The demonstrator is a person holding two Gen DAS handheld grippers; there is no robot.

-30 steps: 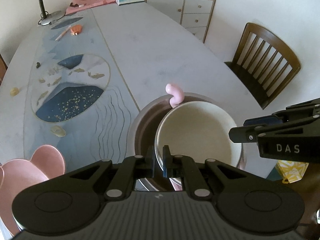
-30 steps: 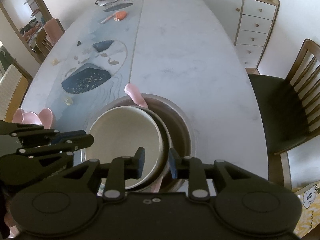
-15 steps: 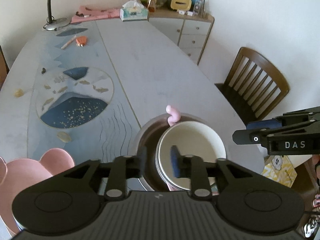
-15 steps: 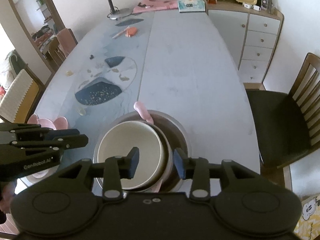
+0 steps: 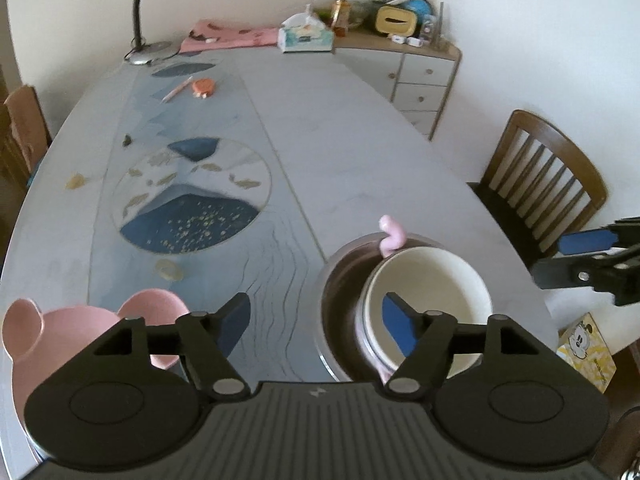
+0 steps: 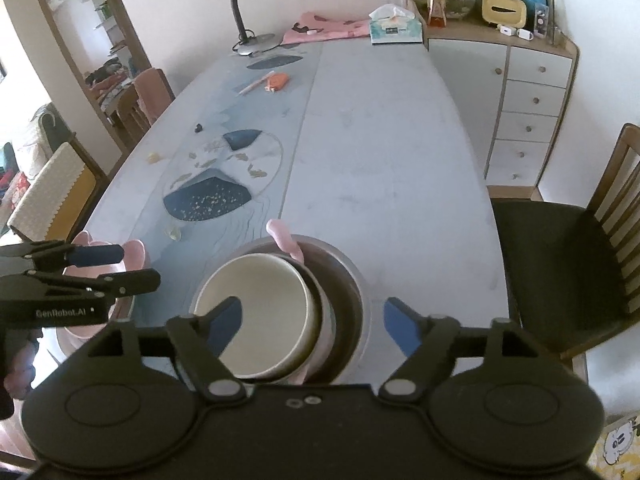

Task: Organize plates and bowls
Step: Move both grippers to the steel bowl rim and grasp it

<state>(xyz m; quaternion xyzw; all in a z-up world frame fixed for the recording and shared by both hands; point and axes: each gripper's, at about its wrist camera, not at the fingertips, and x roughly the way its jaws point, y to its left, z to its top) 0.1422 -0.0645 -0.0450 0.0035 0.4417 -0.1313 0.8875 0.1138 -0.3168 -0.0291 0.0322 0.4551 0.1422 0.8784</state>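
Both tongs have just opened off the cream bowl.

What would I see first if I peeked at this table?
Probably the cream bowl nested in a big dark bowl at the near edge of the table, with both open grippers, left and right, above it. Next, the pink bear-eared plate to its left.
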